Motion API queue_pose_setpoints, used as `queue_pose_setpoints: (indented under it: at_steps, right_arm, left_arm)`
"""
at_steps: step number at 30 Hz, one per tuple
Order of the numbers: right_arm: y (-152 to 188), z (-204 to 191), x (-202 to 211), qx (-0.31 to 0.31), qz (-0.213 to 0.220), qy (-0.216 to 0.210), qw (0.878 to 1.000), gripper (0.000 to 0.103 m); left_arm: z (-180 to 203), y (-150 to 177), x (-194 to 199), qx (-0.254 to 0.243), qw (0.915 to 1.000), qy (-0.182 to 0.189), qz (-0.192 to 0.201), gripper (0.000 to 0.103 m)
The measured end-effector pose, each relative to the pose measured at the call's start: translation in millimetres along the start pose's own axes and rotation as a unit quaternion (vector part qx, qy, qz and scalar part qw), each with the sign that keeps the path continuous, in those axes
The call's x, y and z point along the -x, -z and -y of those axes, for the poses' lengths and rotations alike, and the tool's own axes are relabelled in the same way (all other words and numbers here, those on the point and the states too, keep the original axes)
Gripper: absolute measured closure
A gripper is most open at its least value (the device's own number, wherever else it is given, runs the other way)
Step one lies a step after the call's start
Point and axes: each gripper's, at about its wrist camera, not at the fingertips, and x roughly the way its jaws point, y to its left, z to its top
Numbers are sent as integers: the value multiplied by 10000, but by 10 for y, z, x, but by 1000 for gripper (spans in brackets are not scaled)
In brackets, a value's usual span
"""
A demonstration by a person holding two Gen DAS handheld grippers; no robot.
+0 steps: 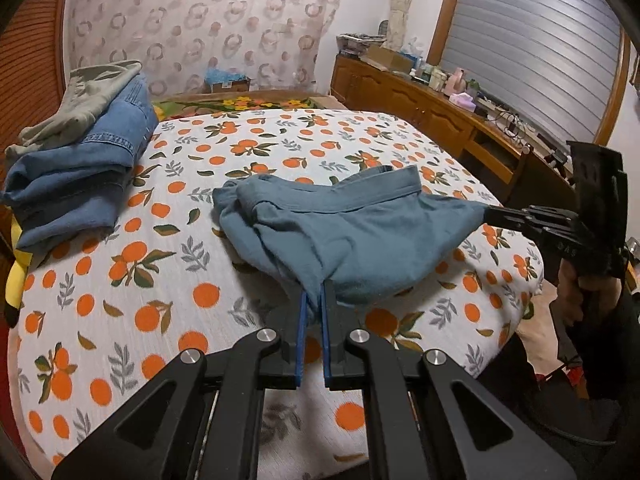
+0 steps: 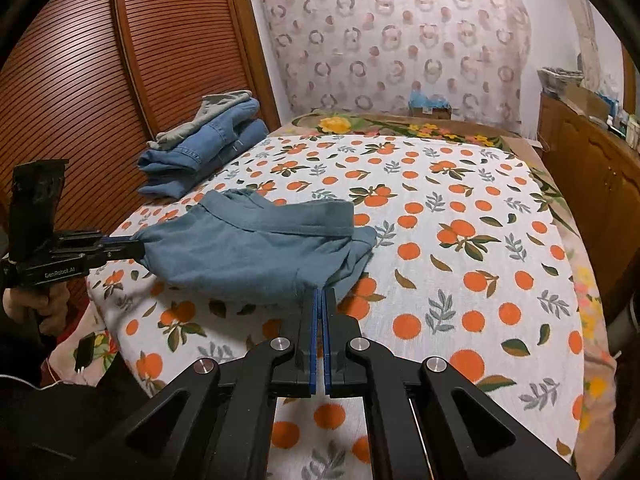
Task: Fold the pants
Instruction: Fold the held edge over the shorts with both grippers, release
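A pair of teal-blue pants (image 1: 352, 232) hangs bunched and folded over the bed, held up at two edges. My left gripper (image 1: 315, 292) is shut on the near edge of the pants; it also shows in the right wrist view (image 2: 138, 248), pinching the left corner. My right gripper (image 2: 321, 294) is shut on the near edge of the pants (image 2: 256, 248); it also shows in the left wrist view (image 1: 486, 213), pinching the right corner. The waistband stands up along the far side. The far end of the pants rests on the bed.
The bed (image 1: 160, 280) has a white cover with orange-fruit print. A stack of folded jeans and grey-green pants (image 1: 80, 160) lies at its far left, also in the right wrist view (image 2: 204, 148). A wooden sideboard (image 1: 432, 112) with clutter stands right; a slatted wooden door (image 2: 80, 80) is left.
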Motion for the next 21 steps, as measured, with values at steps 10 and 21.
queue_pose_setpoints:
  at_steps: [10, 21]
  right_arm:
    - [54, -63, 183, 85, -10, 0, 10000, 102]
    - [145, -147, 284, 180, -191, -36, 9996, 102]
  left_arm:
    - [112, 17, 115, -82, 10000, -16, 41, 96]
    - [171, 128, 170, -91, 9999, -4, -69, 96]
